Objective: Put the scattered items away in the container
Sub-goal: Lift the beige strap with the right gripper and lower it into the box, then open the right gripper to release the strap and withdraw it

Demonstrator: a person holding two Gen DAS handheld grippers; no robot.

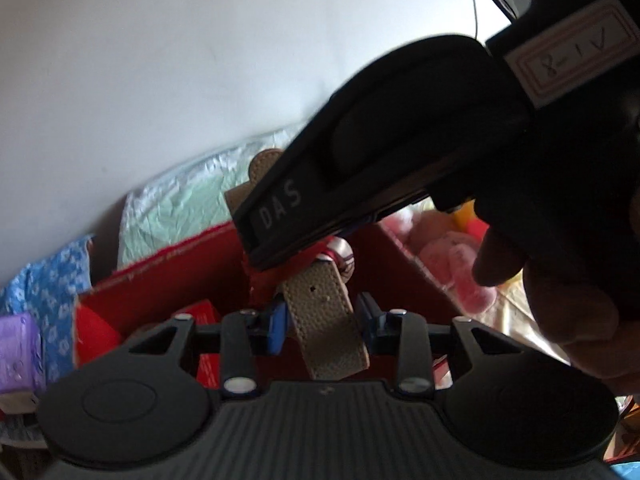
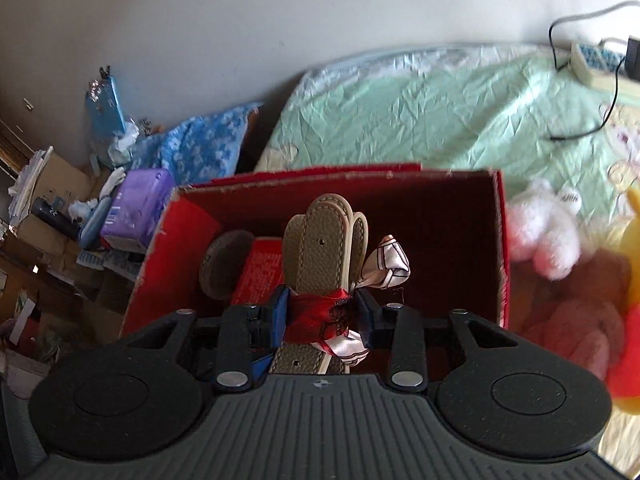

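A folded tan leather belt (image 2: 320, 248), tied with a red and white silk ribbon (image 2: 324, 314), hangs over the open red cardboard box (image 2: 502, 248). My right gripper (image 2: 322, 314) is shut on the belt at the ribbon. In the left wrist view the belt's free end (image 1: 328, 312) lies between the left gripper's fingers (image 1: 324, 318), which are apart and do not press it. The right gripper's body (image 1: 360, 160) fills the upper right there. The box (image 1: 160, 280) holds a red packet (image 2: 260, 276) and a round grey-brown disc (image 2: 224, 264).
The box sits on a bed with a green sheet (image 2: 420, 112). Plush toys, white (image 2: 544, 232), pink (image 2: 576, 320) and yellow (image 2: 632, 280), lie right of the box. A power strip with cables (image 2: 592, 60) lies far right. A purple pack (image 2: 136, 204), blue cloth (image 2: 196, 148) and clutter are left.
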